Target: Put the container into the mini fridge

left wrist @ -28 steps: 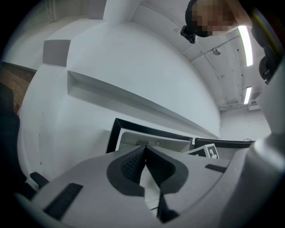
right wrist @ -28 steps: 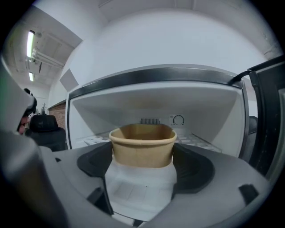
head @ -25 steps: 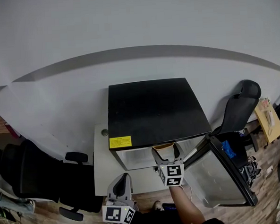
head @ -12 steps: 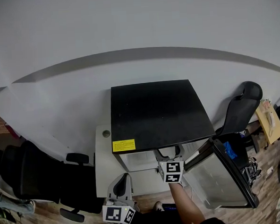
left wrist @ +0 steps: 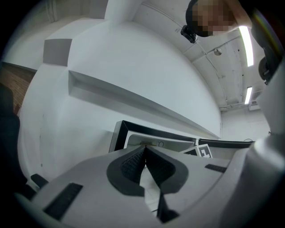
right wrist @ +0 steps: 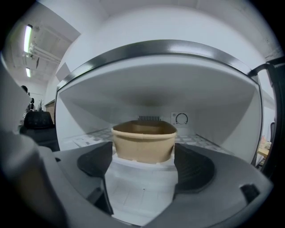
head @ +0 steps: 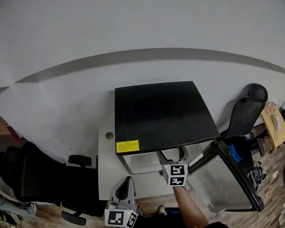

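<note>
Black-topped mini fridge [head: 161, 112] stands on a white worktop [head: 106, 168], its door [head: 226, 180] swung wide toward 4 o'clock in the head view. At the fridge's 6 o'clock edge the right gripper [right wrist: 143, 151] reaches into the white interior, jaws closed against both sides of the tan paper container [right wrist: 143, 141], which is just inside the opening with the thermostat dial [right wrist: 181, 119] behind it at 1 o'clock. Lower, at 7 o'clock of the fridge, the left gripper [left wrist: 144, 153] has its jaws pressed together on nothing.
</note>
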### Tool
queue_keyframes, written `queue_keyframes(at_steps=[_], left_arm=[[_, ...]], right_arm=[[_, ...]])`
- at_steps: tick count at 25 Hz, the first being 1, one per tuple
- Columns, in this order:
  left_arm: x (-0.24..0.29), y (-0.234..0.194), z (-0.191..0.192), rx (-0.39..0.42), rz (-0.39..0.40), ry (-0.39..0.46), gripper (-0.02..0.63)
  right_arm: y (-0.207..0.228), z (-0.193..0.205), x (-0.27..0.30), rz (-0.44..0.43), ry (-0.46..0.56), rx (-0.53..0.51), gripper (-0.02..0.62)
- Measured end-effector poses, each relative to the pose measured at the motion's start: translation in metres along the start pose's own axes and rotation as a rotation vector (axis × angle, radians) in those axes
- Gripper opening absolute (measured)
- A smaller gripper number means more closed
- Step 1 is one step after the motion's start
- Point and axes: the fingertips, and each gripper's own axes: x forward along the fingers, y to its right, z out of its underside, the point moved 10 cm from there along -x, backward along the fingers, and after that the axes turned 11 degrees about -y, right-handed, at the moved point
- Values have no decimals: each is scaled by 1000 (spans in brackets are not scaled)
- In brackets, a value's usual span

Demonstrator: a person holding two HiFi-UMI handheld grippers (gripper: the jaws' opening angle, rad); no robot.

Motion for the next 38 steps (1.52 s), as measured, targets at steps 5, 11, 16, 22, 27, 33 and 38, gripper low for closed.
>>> queue_keyframes(at_steps=[5,11,16,22,27,33,38], left_arm=[[-6,2,1,-7,0,4,8],[-10,9,2,-11,13,-7,8],[-11,19,5,-7,41,-12,8],[-11,27,10,-6,66,-20,8],[-12,29,15,-15,63,-32,8],[-13,30,16,-9,63,-28,8],[-14,30,16,-13,59,-33,8]], right_arm=[[-3,4,-16,-18,7,18,420],[-5,17,-55,-61,17,49,417],[-6,33,-94,-35,23,57,188],[-7,44,-131,-38,24,103,98],[-12,42,-152,-62,43,119,37],[-26,36,-178,-114,72,113,29],[-32,35,-185,-126,79,108,18]])
